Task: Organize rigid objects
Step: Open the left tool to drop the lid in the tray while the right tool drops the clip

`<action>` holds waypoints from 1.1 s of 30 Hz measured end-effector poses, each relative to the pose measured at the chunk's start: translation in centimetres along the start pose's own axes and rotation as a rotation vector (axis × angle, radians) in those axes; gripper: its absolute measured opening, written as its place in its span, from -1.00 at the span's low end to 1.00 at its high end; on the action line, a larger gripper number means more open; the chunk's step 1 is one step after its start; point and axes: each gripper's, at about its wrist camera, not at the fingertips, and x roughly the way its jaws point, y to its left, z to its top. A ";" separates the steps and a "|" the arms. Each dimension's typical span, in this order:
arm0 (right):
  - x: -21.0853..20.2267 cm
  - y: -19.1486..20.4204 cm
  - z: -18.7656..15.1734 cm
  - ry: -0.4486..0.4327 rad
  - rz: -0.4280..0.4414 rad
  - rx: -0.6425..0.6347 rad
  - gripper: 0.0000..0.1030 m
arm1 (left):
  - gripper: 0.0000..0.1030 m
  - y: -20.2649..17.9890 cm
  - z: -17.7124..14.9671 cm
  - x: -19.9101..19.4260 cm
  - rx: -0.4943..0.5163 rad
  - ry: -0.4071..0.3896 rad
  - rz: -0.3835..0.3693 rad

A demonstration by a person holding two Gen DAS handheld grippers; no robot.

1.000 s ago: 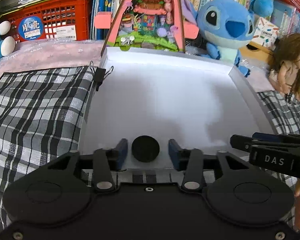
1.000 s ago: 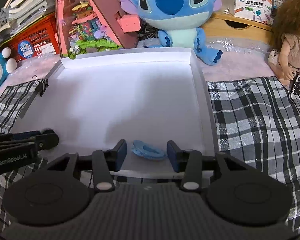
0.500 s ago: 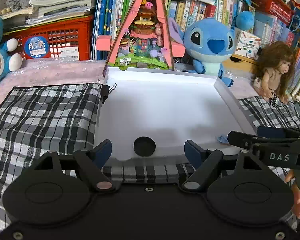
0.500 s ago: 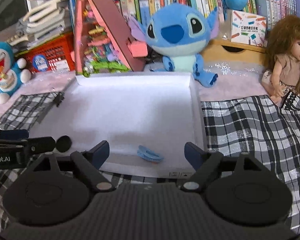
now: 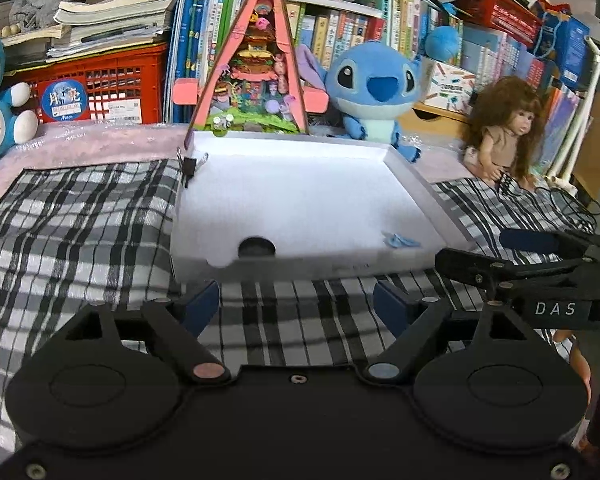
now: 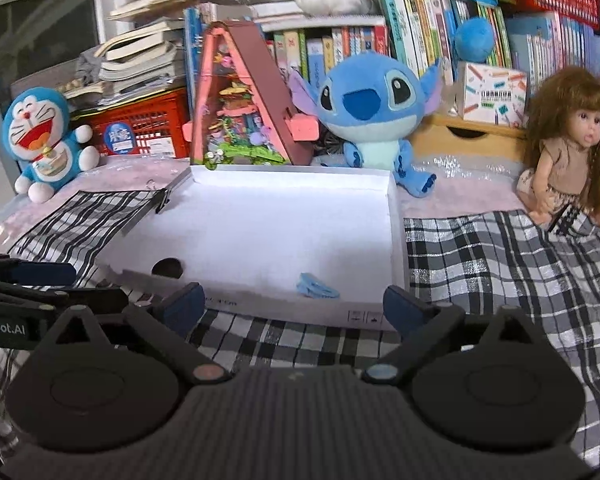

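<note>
A black round disc (image 5: 256,247) (image 6: 167,267) lies in the white tray (image 5: 412,188) (image 6: 396,240), just behind a notch in its front wall. A small blue clip (image 5: 400,240) (image 6: 315,288) lies in the tray's front right corner. My left gripper (image 5: 296,300) hovers over the checked cloth in front of the tray. Its jaws are opening and nothing is between them. My right gripper (image 6: 292,306) also hangs back from the tray's front wall, with its jaws opening wide and empty. Each gripper's fingers (image 5: 480,266) (image 6: 44,274) show at the edge of the other's view.
A black-and-white checked cloth (image 5: 80,220) lies under the tray, and a black binder clip (image 5: 188,166) sits on the tray's left rim. Behind the tray stand a pink triangular toy house (image 5: 256,80), a blue plush (image 5: 372,92), a doll (image 6: 568,148), a red crate (image 5: 100,88) and books.
Both grippers drew back from the tray and rose a little while their jaws spread apart. The disc and the blue clip, which were between the pads, now lie free in the tray.
</note>
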 end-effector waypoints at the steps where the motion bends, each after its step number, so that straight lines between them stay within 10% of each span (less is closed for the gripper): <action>1: -0.3 0.1 -0.2 -0.007 0.001 -0.010 0.97 | 0.62 -0.1 -0.4 -0.3 -0.002 -0.003 -0.006; 33: -6.3 2.1 -7.6 -0.090 0.007 -0.095 1.00 | 0.68 -1.6 -8.8 -5.9 0.055 -0.101 -0.029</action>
